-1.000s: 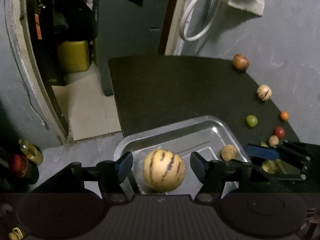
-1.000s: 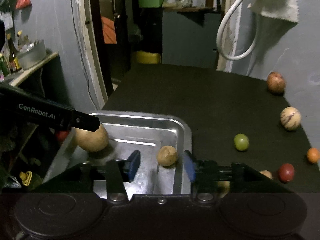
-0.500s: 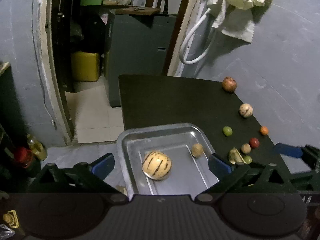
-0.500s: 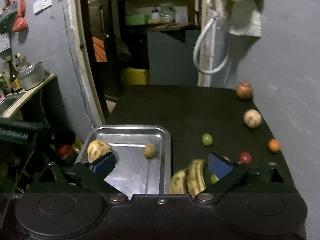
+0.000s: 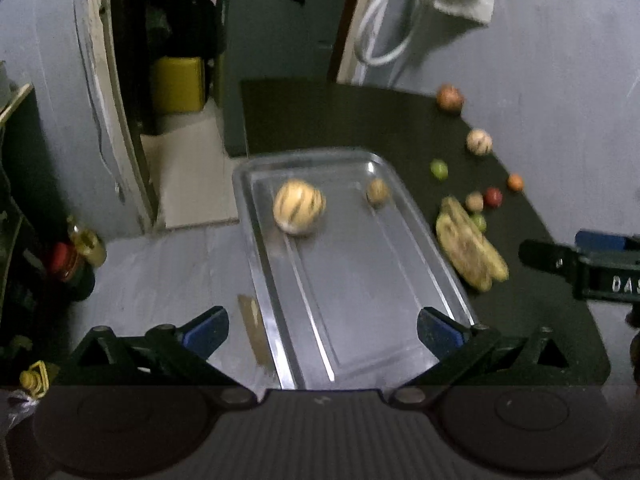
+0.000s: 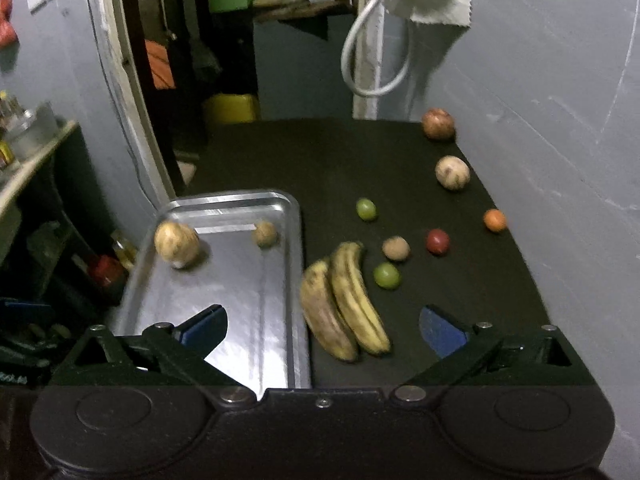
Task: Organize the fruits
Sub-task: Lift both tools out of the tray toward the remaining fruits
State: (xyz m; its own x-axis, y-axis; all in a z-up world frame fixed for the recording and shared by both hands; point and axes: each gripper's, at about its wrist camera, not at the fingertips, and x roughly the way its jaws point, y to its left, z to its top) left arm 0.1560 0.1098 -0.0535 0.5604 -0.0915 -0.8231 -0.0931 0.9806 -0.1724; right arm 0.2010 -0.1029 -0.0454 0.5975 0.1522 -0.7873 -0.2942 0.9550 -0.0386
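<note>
Left to right: the tray (image 6: 294, 280) sits at the left edge of the table (image 6: 320, 160), w/ a striped melon (image 6: 176, 244) at its far-left corner and a small brown fruit (image 6: 265, 233) near its far-right wall. Just right of the tray wall, two bananas (image 6: 344, 300) lie side by side, touching, long axis running near-to-far w/ a slight lean, stems at the far end. Further right, loose fruit is scattered toward the wall.

The left gripper (image 5: 322, 330) is held over the tray's near end, jaws wide apart, nothing between them. The right gripper (image 6: 323, 326) is likewise spread wide and empty; the bananas lie dead ahead, their near ends framed between the jaws. The right hand is judged nearer, so a banana pick is prob. next. The jaws span across the long axis, so no big wrist roll should be needed; a drop fwd and down should do.

Right view shows the bananas' full length and a green fruit (image 6: 387, 275) just beside them, which the left view shows only partly, blurred. Left view shows the tray floor bare at the near end, and the right gripper's fingers (image 5: 600, 242) out past the bananas.
</note>
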